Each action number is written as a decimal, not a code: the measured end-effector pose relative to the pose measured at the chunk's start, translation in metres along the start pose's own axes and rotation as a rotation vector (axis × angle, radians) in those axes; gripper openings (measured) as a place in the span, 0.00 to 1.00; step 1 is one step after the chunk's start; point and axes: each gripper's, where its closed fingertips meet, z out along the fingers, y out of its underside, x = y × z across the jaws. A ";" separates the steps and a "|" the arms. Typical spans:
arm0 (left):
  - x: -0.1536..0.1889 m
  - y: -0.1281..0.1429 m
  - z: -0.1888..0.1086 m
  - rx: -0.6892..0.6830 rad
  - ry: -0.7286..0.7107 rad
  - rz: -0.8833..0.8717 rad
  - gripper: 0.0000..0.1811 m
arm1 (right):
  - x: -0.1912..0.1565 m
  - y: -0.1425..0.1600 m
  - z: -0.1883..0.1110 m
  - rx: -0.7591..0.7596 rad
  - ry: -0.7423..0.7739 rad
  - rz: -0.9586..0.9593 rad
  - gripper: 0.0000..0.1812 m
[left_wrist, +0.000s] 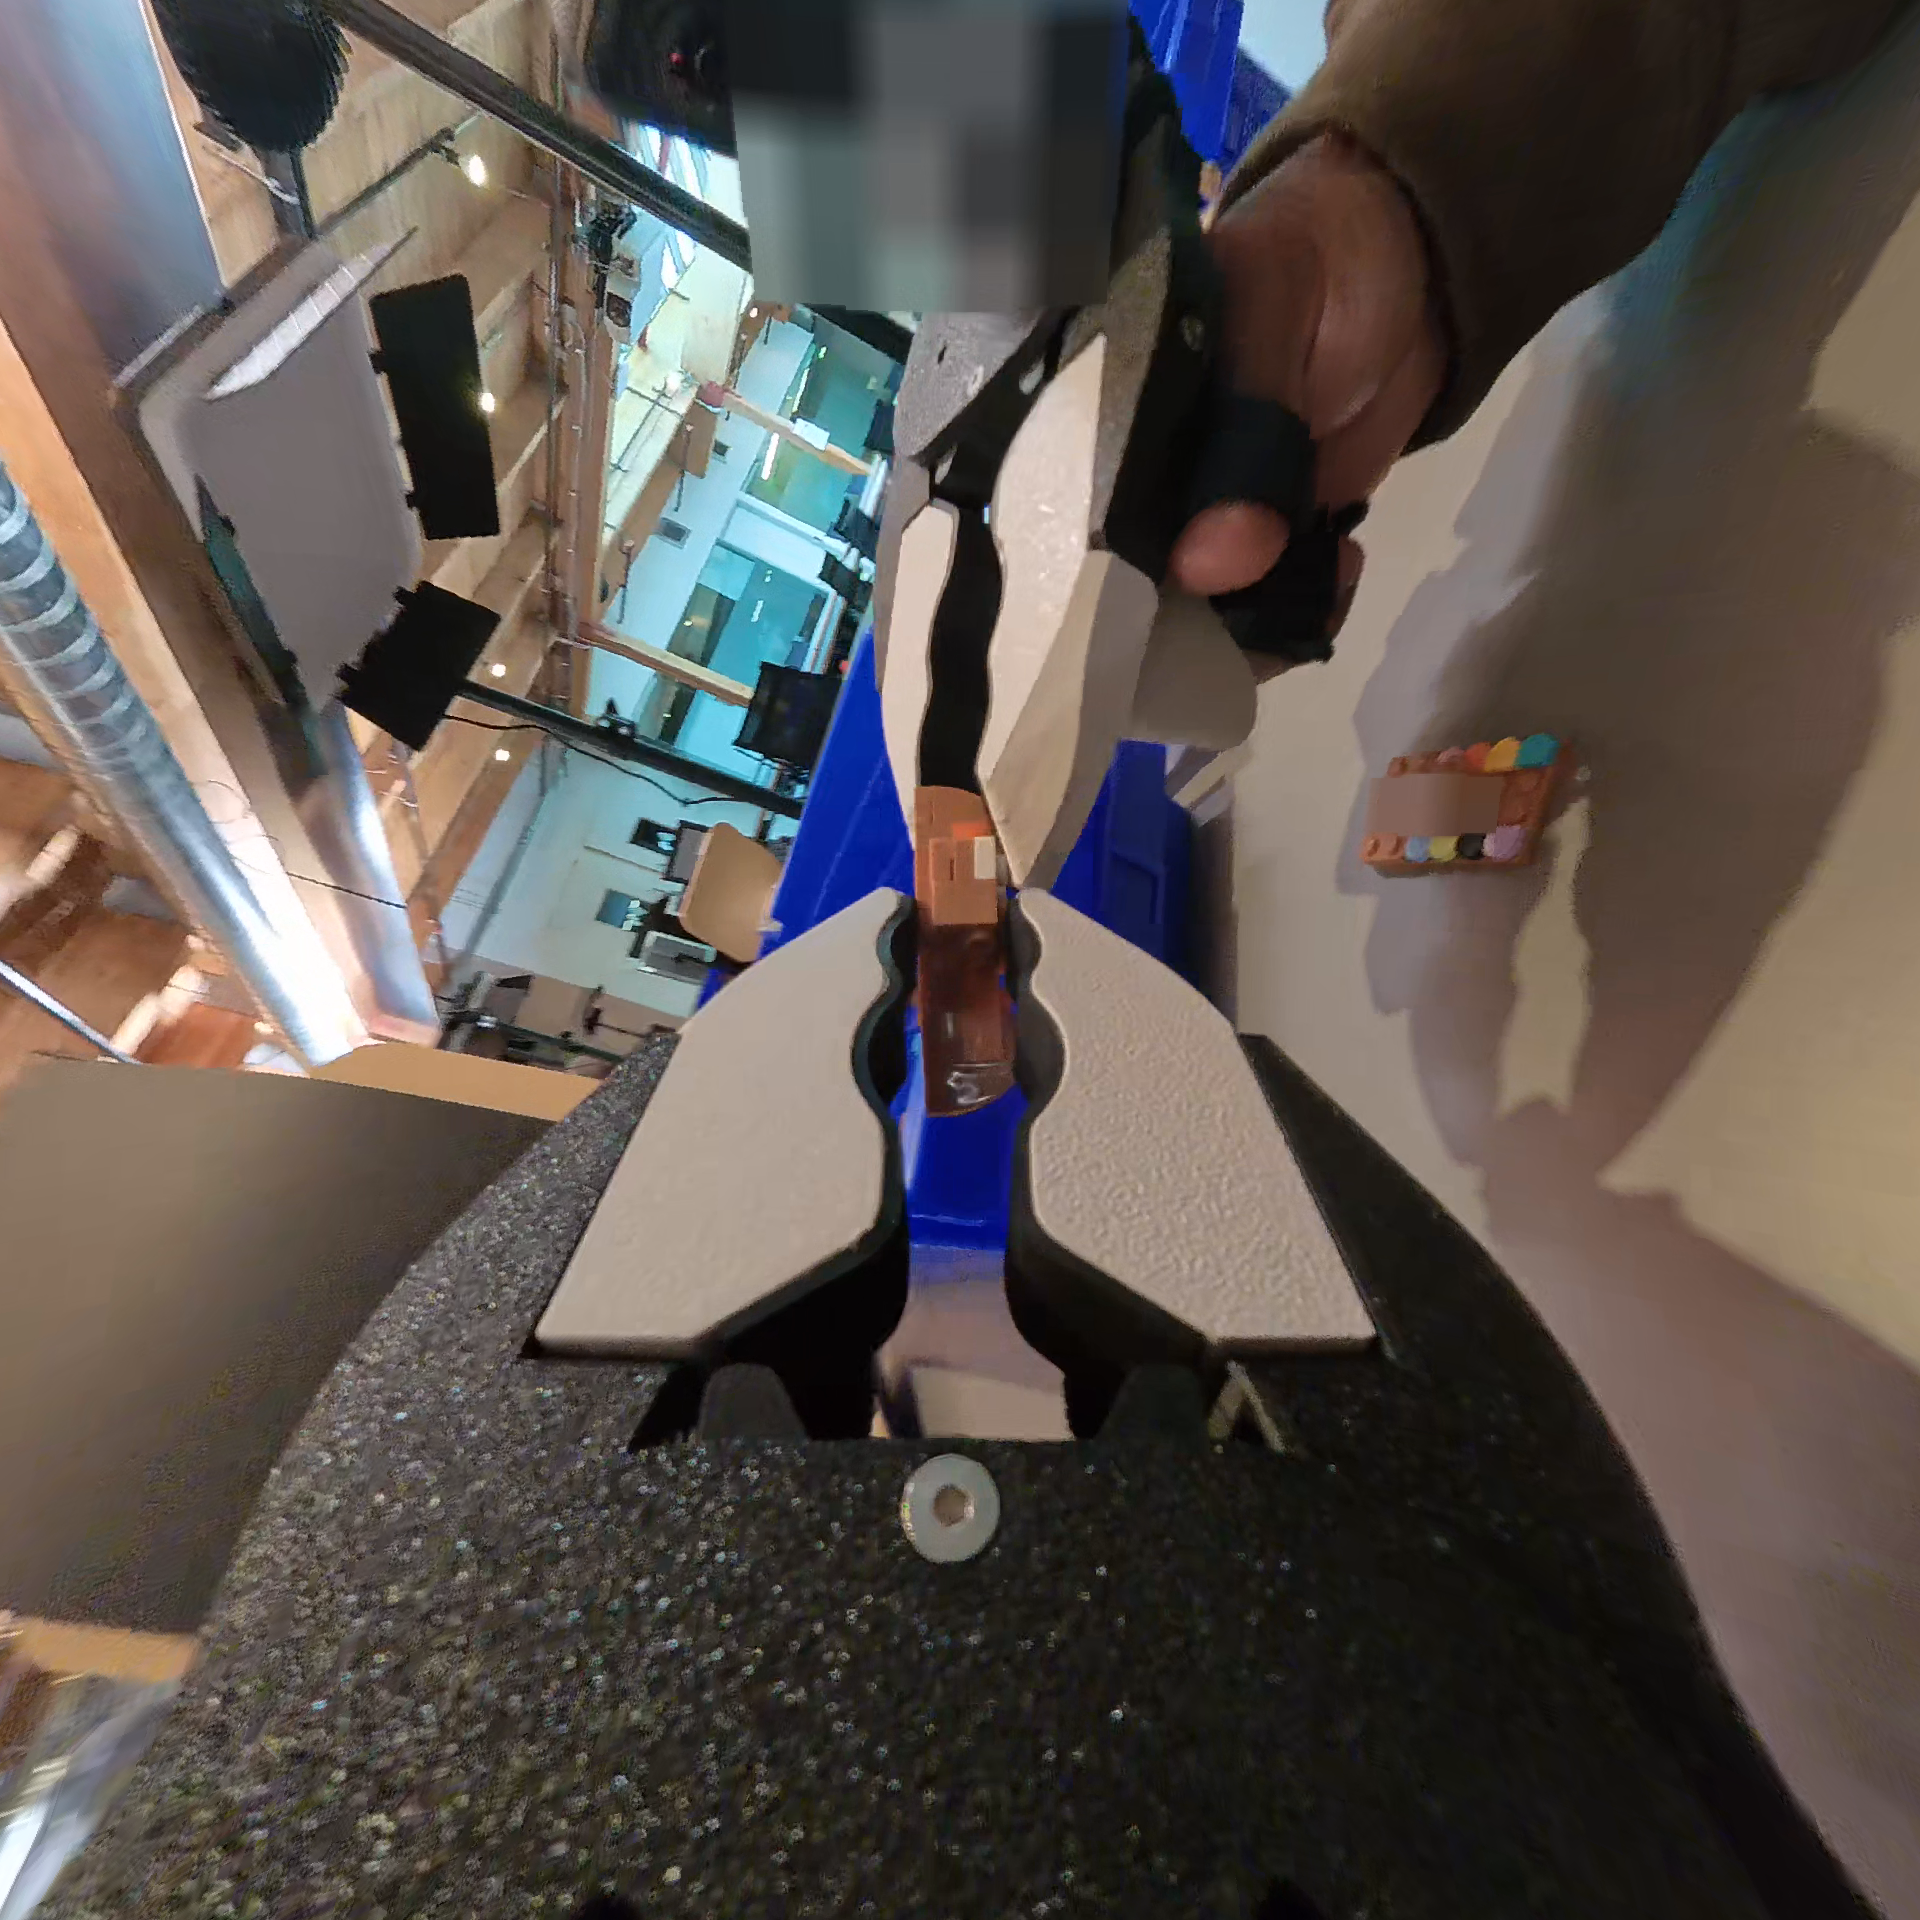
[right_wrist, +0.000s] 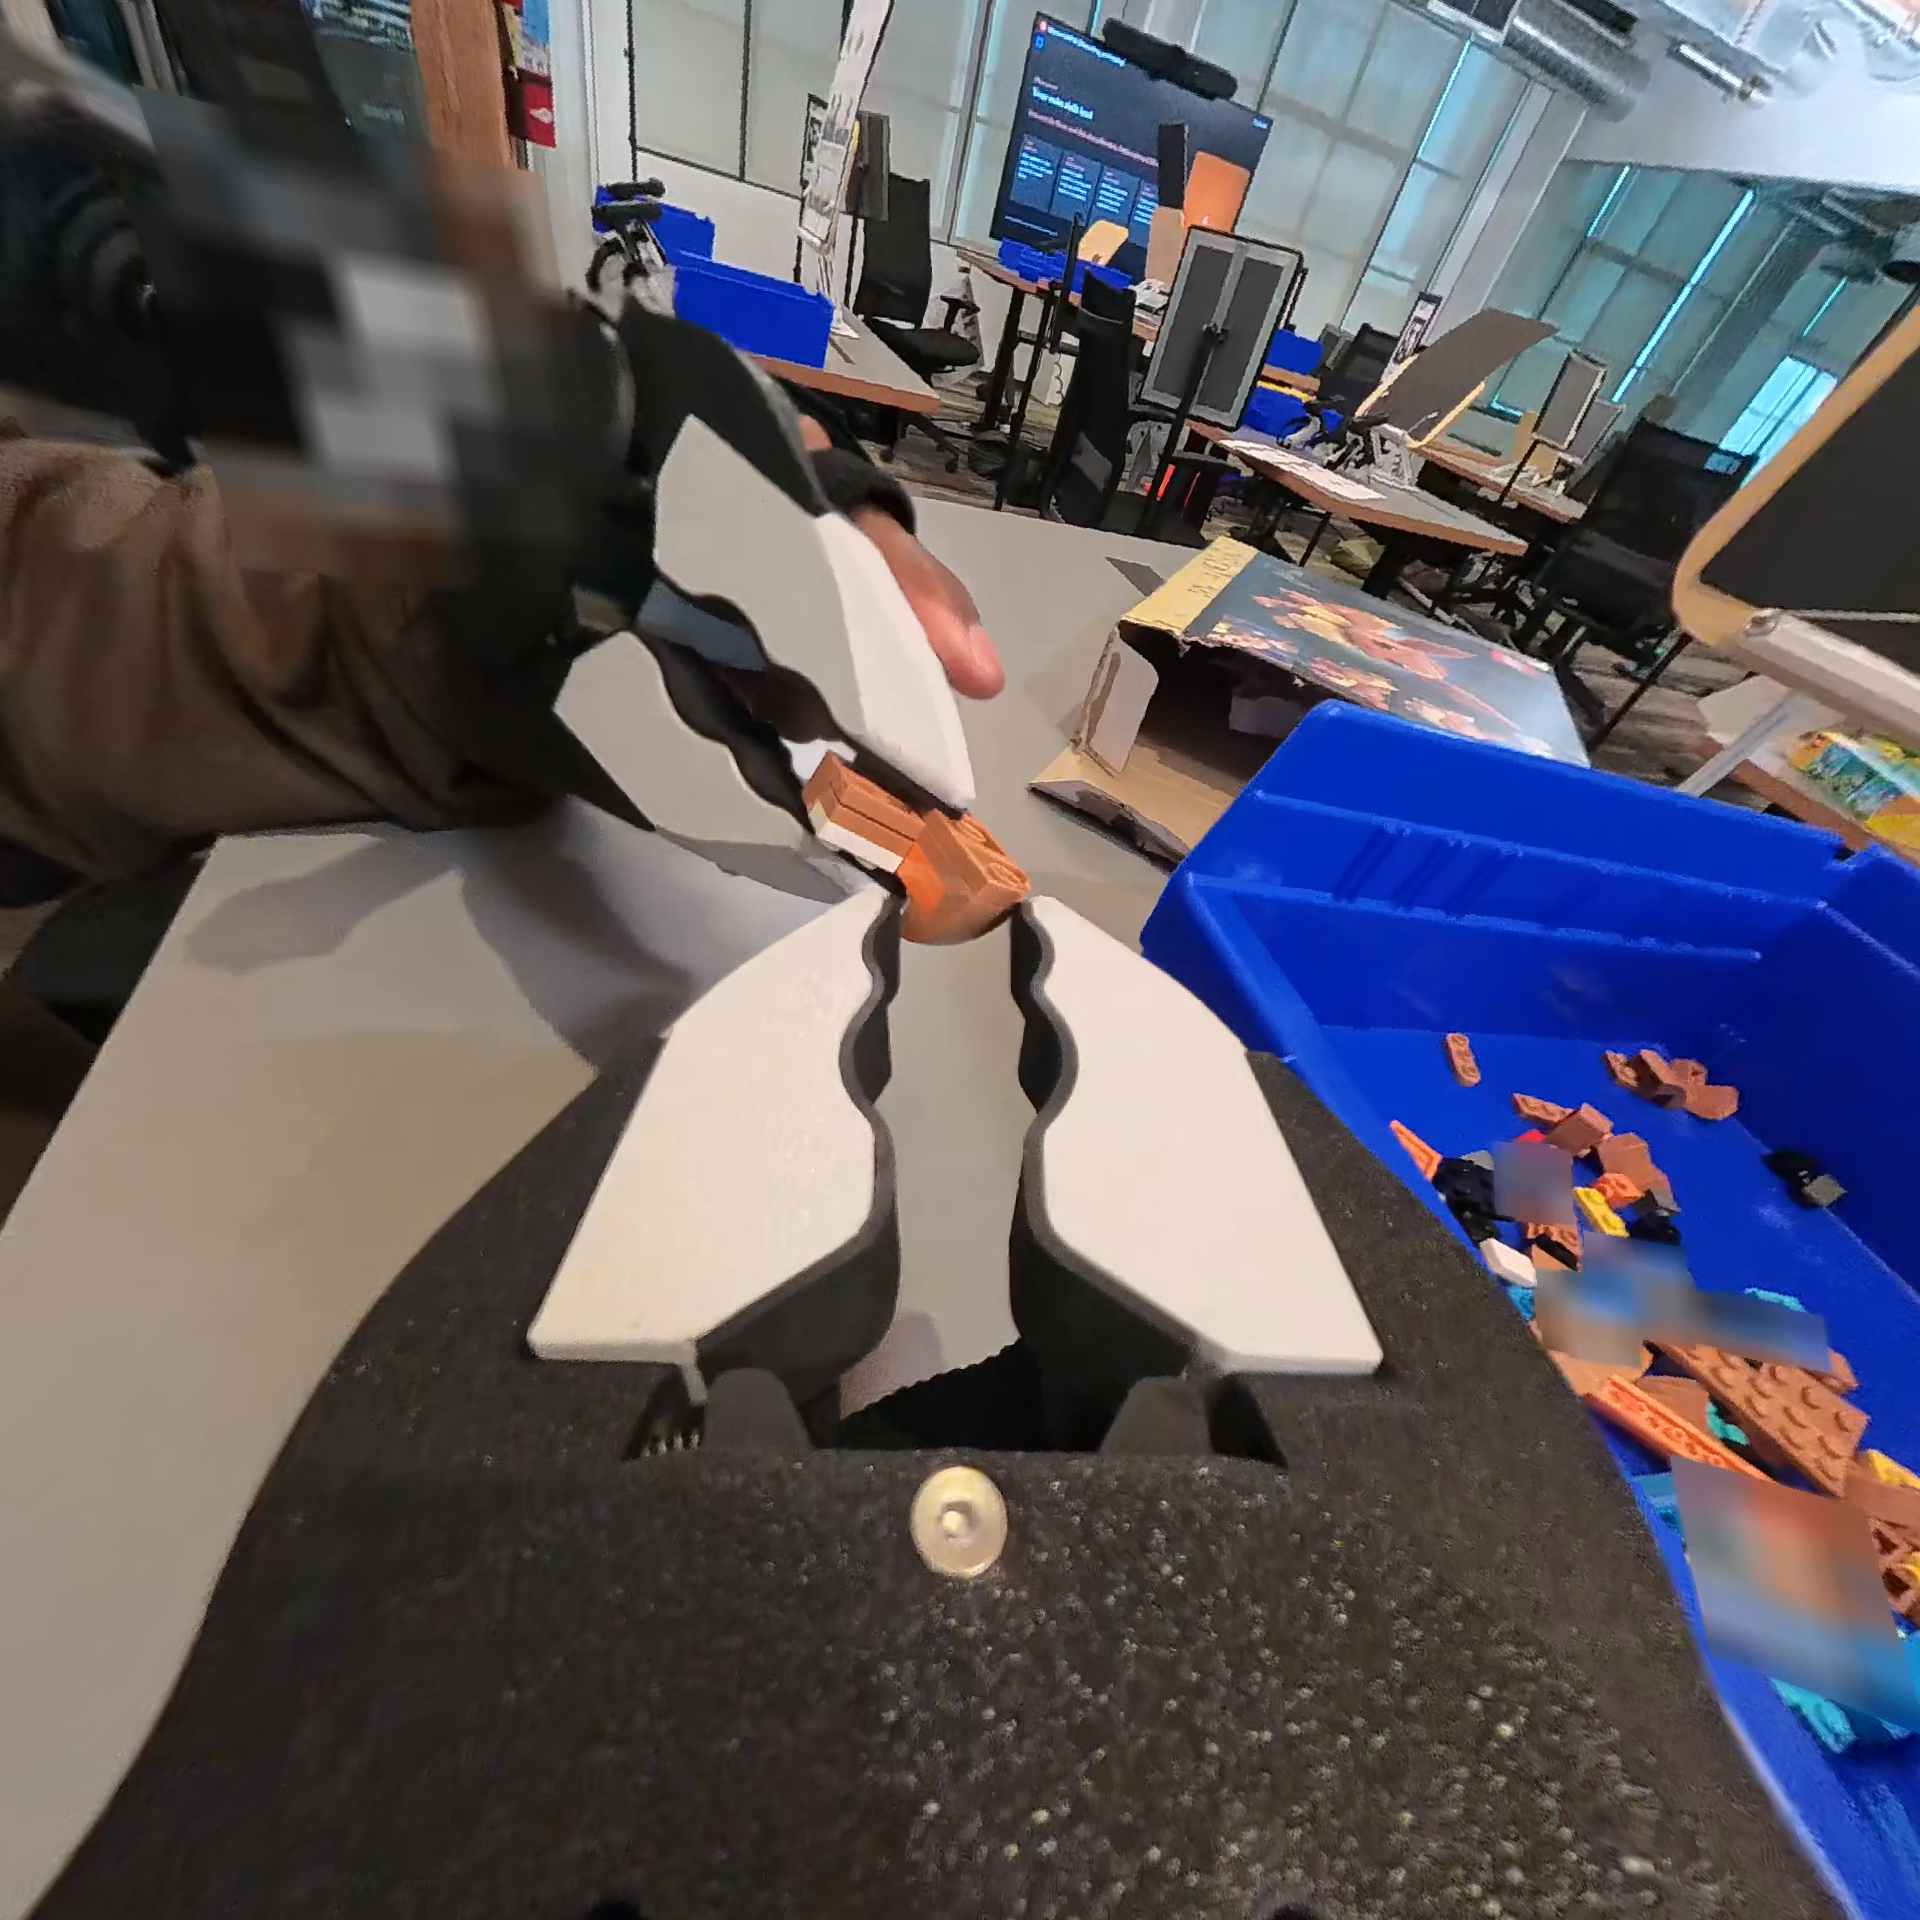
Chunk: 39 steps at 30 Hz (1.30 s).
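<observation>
A small brown brick assembly (left_wrist: 956, 883) with a white and an orange piece is held in the air between both grippers. My left gripper (left_wrist: 961, 914) is shut on one end of it, its fingers pinching the brown piece. My right gripper (right_wrist: 954, 909) meets it from the opposite side, its tips closed on the rounded brown end of the assembly (right_wrist: 961, 878). In the left wrist view the right gripper (left_wrist: 971, 831) comes down from above, held by a hand (left_wrist: 1340, 343). In the right wrist view the left gripper (right_wrist: 883, 821) reaches in from the upper left.
A blue bin (right_wrist: 1507, 935) with several loose bricks stands right of the grippers on the grey table (right_wrist: 312, 1039). A torn cardboard box (right_wrist: 1299, 665) lies behind it. A small brown build with coloured studs (left_wrist: 1465, 810) lies on the table. A sleeved arm (right_wrist: 208, 644) crosses the left. Only a small space, under 4 cm, lies between the two pairs of fingers.
</observation>
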 end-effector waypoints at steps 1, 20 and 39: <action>0.001 -0.001 0.000 0.011 0.019 -0.044 0.09 | -0.001 0.000 -0.001 -0.002 0.003 -0.024 0.12; 0.012 -0.006 0.001 -0.029 0.018 0.179 0.09 | -0.006 -0.006 -0.006 0.037 -0.101 0.154 0.10; 0.003 -0.018 -0.001 -0.025 -0.054 0.208 0.09 | -0.011 -0.007 -0.010 0.034 -0.092 0.027 0.10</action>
